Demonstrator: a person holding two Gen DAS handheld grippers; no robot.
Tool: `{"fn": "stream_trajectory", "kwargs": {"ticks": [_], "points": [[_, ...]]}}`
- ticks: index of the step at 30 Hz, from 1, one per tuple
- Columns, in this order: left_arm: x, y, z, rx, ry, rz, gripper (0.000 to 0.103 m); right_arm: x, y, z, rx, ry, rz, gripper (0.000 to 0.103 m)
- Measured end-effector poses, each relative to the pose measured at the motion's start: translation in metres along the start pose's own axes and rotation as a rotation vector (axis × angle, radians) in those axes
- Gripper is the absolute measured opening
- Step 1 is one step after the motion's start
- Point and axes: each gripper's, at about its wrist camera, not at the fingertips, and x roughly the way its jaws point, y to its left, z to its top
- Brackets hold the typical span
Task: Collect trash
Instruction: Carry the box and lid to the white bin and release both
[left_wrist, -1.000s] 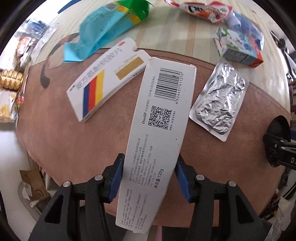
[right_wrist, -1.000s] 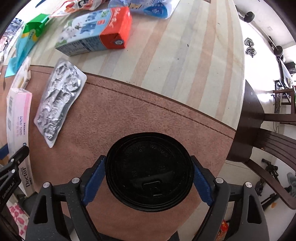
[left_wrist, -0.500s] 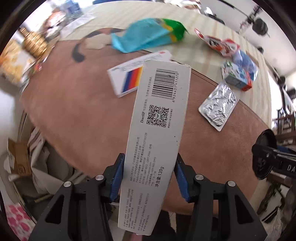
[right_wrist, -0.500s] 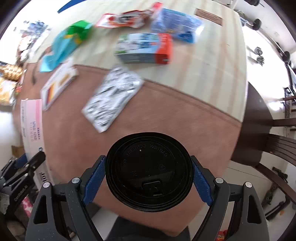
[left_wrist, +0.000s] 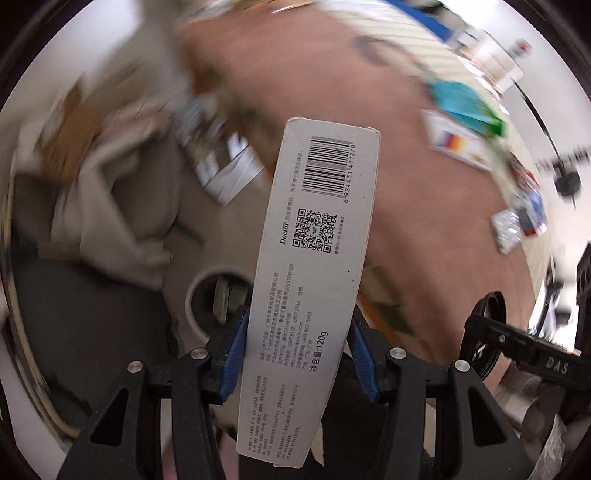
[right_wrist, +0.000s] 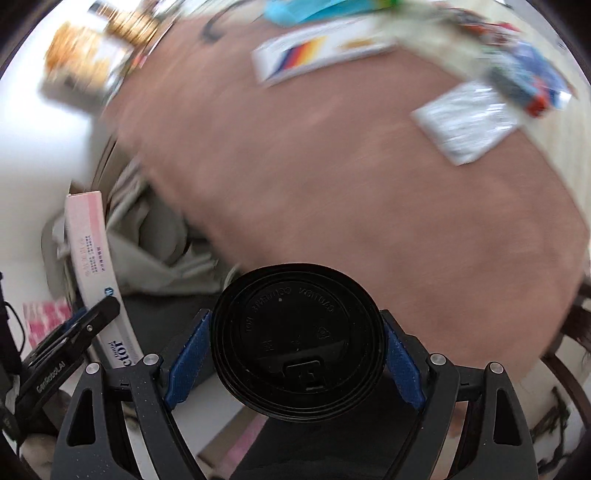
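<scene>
My left gripper (left_wrist: 297, 354) is shut on a long white toothpaste box (left_wrist: 317, 258) with a barcode and QR code, held off the table's left edge above a trash bin with a beige liner (left_wrist: 110, 206). My right gripper (right_wrist: 293, 354) is shut on a cup with a black plastic lid (right_wrist: 299, 339), near the edge of the brown table (right_wrist: 351, 203). The toothpaste box's pink side (right_wrist: 92, 258) and my left gripper show at the left of the right wrist view. The right gripper shows at the left wrist view's right edge (left_wrist: 517, 347).
On the table lie a silver foil pack (right_wrist: 465, 122), a white medicine box with coloured stripes (right_wrist: 317, 51), a blue bag (left_wrist: 461, 103) and a milk carton (right_wrist: 524, 85). Cardboard and paper (left_wrist: 229, 166) lie in the bin. Both views are motion-blurred.
Both grippers have swung left off the table toward the bin, each still holding its item. The table items have slid to the upper right of both views.
</scene>
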Motion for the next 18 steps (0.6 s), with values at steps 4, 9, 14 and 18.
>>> {"fn": "stream_trajectory", "kwargs": {"ticks": [4,9,14,18], "points": [[0.052,0.079,-0.021,-0.18,0.086,-0.071,0.048,0.07,0.05,-0.02,-0.076,0.077,-0.012,0.088],[0.159,0.159,-0.041,-0.375,0.198,-0.135,0.048,0.184,0.068,-0.035,-0.098,0.161,-0.048,0.088],[0.274,0.209,-0.051,-0.519,0.285,-0.248,0.049,0.313,0.063,-0.024,-0.088,0.253,-0.054,0.088],[0.345,0.237,-0.055,-0.562,0.3,-0.261,0.082,0.411,0.055,-0.019,-0.077,0.334,-0.038,0.089]]}}
